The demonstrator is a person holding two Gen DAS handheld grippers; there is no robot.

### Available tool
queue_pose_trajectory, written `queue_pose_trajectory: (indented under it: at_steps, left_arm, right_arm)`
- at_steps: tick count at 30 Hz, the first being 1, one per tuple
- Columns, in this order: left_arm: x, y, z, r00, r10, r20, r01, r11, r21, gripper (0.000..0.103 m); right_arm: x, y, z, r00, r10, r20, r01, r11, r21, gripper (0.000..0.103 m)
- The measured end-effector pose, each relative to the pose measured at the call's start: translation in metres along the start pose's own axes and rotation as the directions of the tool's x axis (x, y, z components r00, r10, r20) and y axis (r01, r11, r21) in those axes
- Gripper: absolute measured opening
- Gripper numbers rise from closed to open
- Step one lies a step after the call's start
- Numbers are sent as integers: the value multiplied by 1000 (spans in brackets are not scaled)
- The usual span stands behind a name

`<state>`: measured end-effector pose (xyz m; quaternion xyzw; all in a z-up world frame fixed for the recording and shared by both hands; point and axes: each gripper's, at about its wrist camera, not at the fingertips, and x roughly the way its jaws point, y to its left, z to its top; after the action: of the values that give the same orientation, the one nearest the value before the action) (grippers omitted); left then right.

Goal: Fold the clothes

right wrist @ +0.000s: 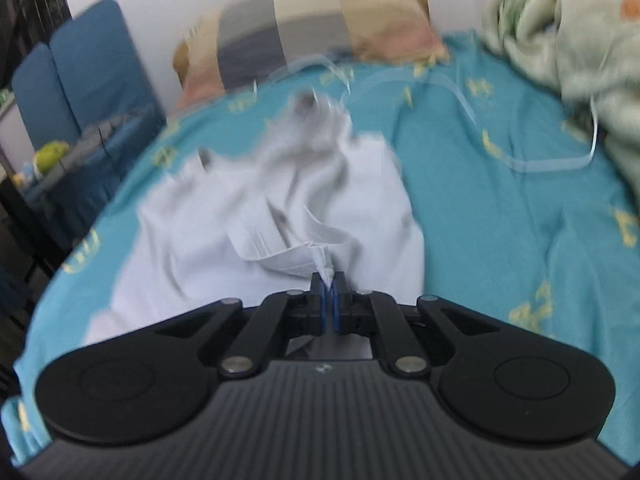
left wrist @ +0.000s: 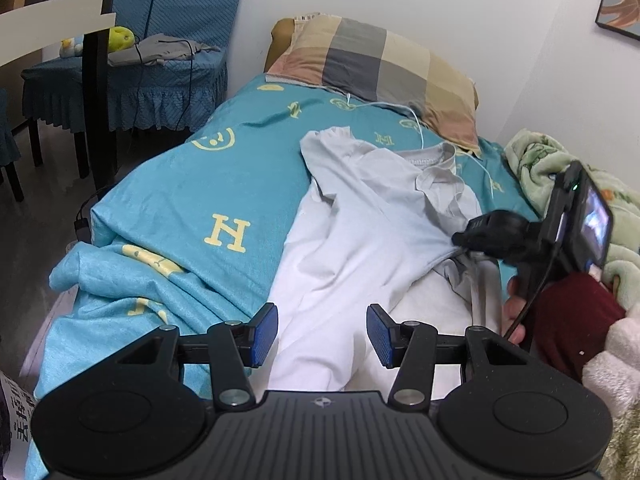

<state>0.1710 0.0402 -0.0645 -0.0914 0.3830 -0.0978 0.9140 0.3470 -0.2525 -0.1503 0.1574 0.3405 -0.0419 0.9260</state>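
Note:
A pale grey T-shirt point(left wrist: 372, 216) lies crumpled on the teal bed sheet point(left wrist: 224, 184), collar toward the pillow. My left gripper point(left wrist: 322, 334) is open and empty, its blue pads point(left wrist: 264, 334) hovering over the shirt's near end. My right gripper point(right wrist: 329, 304) is shut on a hemmed edge of the shirt point(right wrist: 280, 216) and lifts it a little; the right wrist view is blurred. The right gripper also shows in the left wrist view point(left wrist: 460, 240), pinching the shirt's right side.
A checked pillow point(left wrist: 380, 68) lies at the head of the bed. A green fleece blanket point(left wrist: 560, 184) is bunched at the right by the wall. A thin white cable point(right wrist: 520, 164) runs across the sheet. A blue-covered chair point(left wrist: 132, 76) stands left of the bed.

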Motion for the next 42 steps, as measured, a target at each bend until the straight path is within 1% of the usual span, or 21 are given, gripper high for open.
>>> queue_pose_trajectory:
  at_steps: [2, 4, 6, 8, 10, 11, 12, 13, 15, 18, 19, 23, 25, 26, 28, 34, 37, 38, 39, 41, 42]
  left_arm:
    - [1, 0, 0, 1000, -1, -6, 1, 1000, 2, 52]
    - [3, 0, 0, 1000, -2, -11, 2, 1000, 4, 52]
    - [0, 3, 3, 1000, -19, -14, 19, 1000, -6, 52]
    - [-7, 7, 7, 999, -37, -6, 37, 999, -13, 52]
    - [-15, 10, 11, 998, -61, -10, 60, 998, -7, 52]
    - [-21, 11, 12, 997, -72, -13, 72, 997, 4, 53]
    - [-27, 12, 13, 996, -84, -16, 84, 996, 15, 55]
    - [-33, 14, 14, 995, -95, -25, 96, 995, 18, 55]
    - [-45, 21, 17, 990, -131, -57, 132, 991, 13, 56]
    - [-62, 36, 19, 982, -158, -107, 161, 987, 24, 63]
    - [-65, 43, 16, 977, -162, -136, 169, 984, 47, 65]
    - [-68, 80, 1, 958, -146, -248, 179, 977, 117, 69]
    - [-57, 104, -8, 931, -163, -325, 197, 978, 75, 69]
    - [-55, 104, -11, 924, -162, -346, 202, 976, 82, 69]
    - [-53, 102, -15, 909, -160, -386, 212, 973, 96, 68]
    - [-47, 95, -29, 853, -147, -501, 245, 960, 135, 68]
    - [-43, 92, -36, 820, -137, -555, 263, 953, 153, 62]
    - [-42, 91, -39, 809, -134, -573, 269, 950, 158, 51]
    - [-41, 90, -41, 797, -130, -590, 275, 947, 164, 33]
    - [-39, 88, -46, 772, -121, -624, 288, 942, 174, 11]
    - [-45, 79, -44, 785, -84, -614, 279, 933, 228, 9]
  right_arm:
    - [2, -5, -4, 999, 43, -15, -43, 999, 13, 9]
    - [-10, -6, -4, 994, 109, -10, -109, 994, 18, 9]
    - [-30, -7, -4, 984, 176, -13, -176, 984, -8, 10]
    - [-58, -8, -7, 979, 203, -22, -204, 978, -41, 11]
    - [-90, -13, -13, 974, 225, -23, -226, 973, -55, 16]
    - [-107, -17, -18, 972, 233, -21, -234, 971, -54, 33]
    - [-125, -22, -22, 970, 242, -18, -243, 969, -54, 42]
    - [-143, -26, -27, 968, 250, -16, -251, 967, -53, 58]
    - [-176, -33, -37, 964, 266, -19, -267, 963, -42, 68]
    - [-220, -41, -57, 957, 290, -32, -291, 956, -32, 70]
    - [-233, -43, -65, 955, 294, -40, -295, 955, -38, 70]
    - [-267, -51, -102, 962, 257, -95, -262, 964, -43, 70]
    - [-274, -54, -113, 970, 219, -108, -223, 974, -27, 70]
    - [-276, -54, -115, 973, 204, -106, -207, 978, -23, 70]
    - [-277, -50, -114, 971, 223, -89, -227, 973, -36, 70]
    - [-270, -50, -117, 964, 246, -104, -252, 967, -45, 70]
    - [-266, -50, -117, 960, 254, -119, -260, 965, -40, 70]
    - [-264, -49, -117, 958, 258, -123, -265, 963, -42, 70]
    - [-263, -49, -118, 957, 261, -127, -269, 962, -44, 70]
    - [-263, -48, -119, 957, 259, -131, -268, 962, -53, 70]
    - [-264, -48, -119, 957, 260, -131, -269, 962, -54, 70]
